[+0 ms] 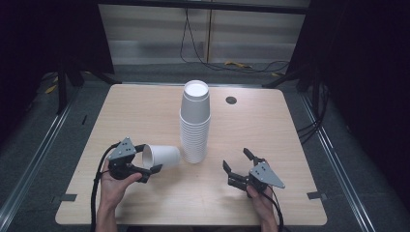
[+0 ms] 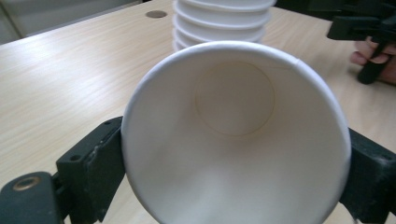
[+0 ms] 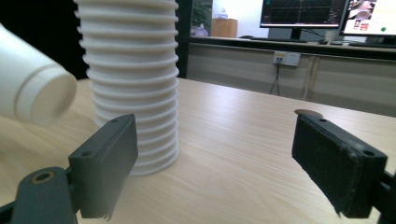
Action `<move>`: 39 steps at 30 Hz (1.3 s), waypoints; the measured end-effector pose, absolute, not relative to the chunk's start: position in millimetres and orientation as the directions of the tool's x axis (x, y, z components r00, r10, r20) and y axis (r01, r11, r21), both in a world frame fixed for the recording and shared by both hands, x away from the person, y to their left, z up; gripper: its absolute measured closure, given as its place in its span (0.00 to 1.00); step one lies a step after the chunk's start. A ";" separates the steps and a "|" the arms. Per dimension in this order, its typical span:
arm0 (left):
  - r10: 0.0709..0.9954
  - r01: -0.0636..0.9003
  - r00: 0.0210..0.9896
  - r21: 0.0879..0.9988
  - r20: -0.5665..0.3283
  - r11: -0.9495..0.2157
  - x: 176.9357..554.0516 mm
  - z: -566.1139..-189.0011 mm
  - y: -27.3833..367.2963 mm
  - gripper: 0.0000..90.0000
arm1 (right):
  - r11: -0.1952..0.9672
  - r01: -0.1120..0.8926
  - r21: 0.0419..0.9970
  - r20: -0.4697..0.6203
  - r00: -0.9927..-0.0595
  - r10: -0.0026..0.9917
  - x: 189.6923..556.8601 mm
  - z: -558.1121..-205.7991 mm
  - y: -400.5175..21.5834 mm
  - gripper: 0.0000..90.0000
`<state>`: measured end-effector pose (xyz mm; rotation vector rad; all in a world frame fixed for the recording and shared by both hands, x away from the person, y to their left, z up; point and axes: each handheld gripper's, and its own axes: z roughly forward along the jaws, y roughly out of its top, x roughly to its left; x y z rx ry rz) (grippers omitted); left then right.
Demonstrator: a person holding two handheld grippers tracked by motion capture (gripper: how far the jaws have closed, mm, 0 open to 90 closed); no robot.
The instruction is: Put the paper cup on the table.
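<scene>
So the left gripper (image 1: 145, 166) is clamped on a single cup (image 1: 162, 156), held sideways just left of the stack (image 1: 195, 123). Right gripper (image 1: 238, 170) sits released, right of the stack. I'd squeeze gently; the rim probably dents easily.

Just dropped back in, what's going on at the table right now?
A person is working with a claw in each hand beside a tall stack of paper cups on the wooden table. The left claw grips a single white cup by its rim end, held on its side with the base pointing toward the stack. The right claw is open, holds nothing, and points toward the stack from the other side.
</scene>
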<state>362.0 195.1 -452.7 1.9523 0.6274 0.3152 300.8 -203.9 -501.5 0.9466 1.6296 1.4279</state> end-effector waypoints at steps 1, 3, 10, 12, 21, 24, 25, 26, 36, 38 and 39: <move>0.555 0.289 0.830 0.892 -0.053 -0.347 362.0 -452.7 195.1 0.11 | 0.101 0.049 0.994 -0.069 -0.438 0.896 300.8 -501.5 -203.9 0.16; 0.545 0.298 0.835 0.891 -0.069 -0.343 365.5 -452.0 194.7 0.11 | 0.102 0.052 0.993 -0.068 -0.445 0.893 301.1 -502.0 -203.1 0.16; 0.557 0.324 0.826 0.877 -0.080 -0.355 374.2 -445.7 195.6 0.11 | 0.094 0.057 0.994 -0.062 -0.420 0.905 300.0 -503.2 -204.2 0.15; 0.556 0.326 0.828 0.869 -0.072 -0.373 376.7 -441.9 194.0 0.11 | 0.089 0.050 0.995 -0.061 -0.411 0.910 298.5 -503.4 -204.1 0.15; 0.556 0.350 0.830 0.806 -0.030 -0.478 399.0 -426.9 192.3 0.11 | 0.041 0.021 0.999 -0.031 -0.374 0.927 295.8 -505.0 -207.4 0.15; 0.560 0.362 0.828 0.772 -0.009 -0.522 403.2 -419.7 191.4 0.10 | 0.017 0.013 1.000 -0.011 -0.356 0.934 294.5 -505.6 -209.1 0.15; 0.561 0.361 0.828 0.764 0.002 -0.535 404.4 -417.0 191.8 0.10 | 0.017 0.013 1.000 -0.011 -0.356 0.934 294.5 -505.6 -209.1 0.15; 0.563 0.361 0.827 0.755 0.012 -0.547 405.3 -414.1 192.9 0.10 | 0.015 0.015 1.000 -0.009 -0.353 0.936 294.0 -505.6 -208.9 0.16; 0.556 0.406 0.830 0.640 0.039 -0.652 420.9 -406.1 191.4 0.10 | 0.017 0.015 1.000 -0.010 -0.356 0.934 294.2 -505.6 -209.2 0.16; 0.553 0.414 0.832 0.606 0.052 -0.679 424.8 -404.8 188.3 0.10 | 0.018 0.014 1.000 -0.012 -0.359 0.933 294.3 -505.5 -209.3 0.16; 0.550 0.419 0.834 0.591 0.049 -0.689 427.2 -403.5 187.6 0.10 | 0.018 0.014 1.000 -0.012 -0.359 0.933 294.3 -505.5 -209.3 0.16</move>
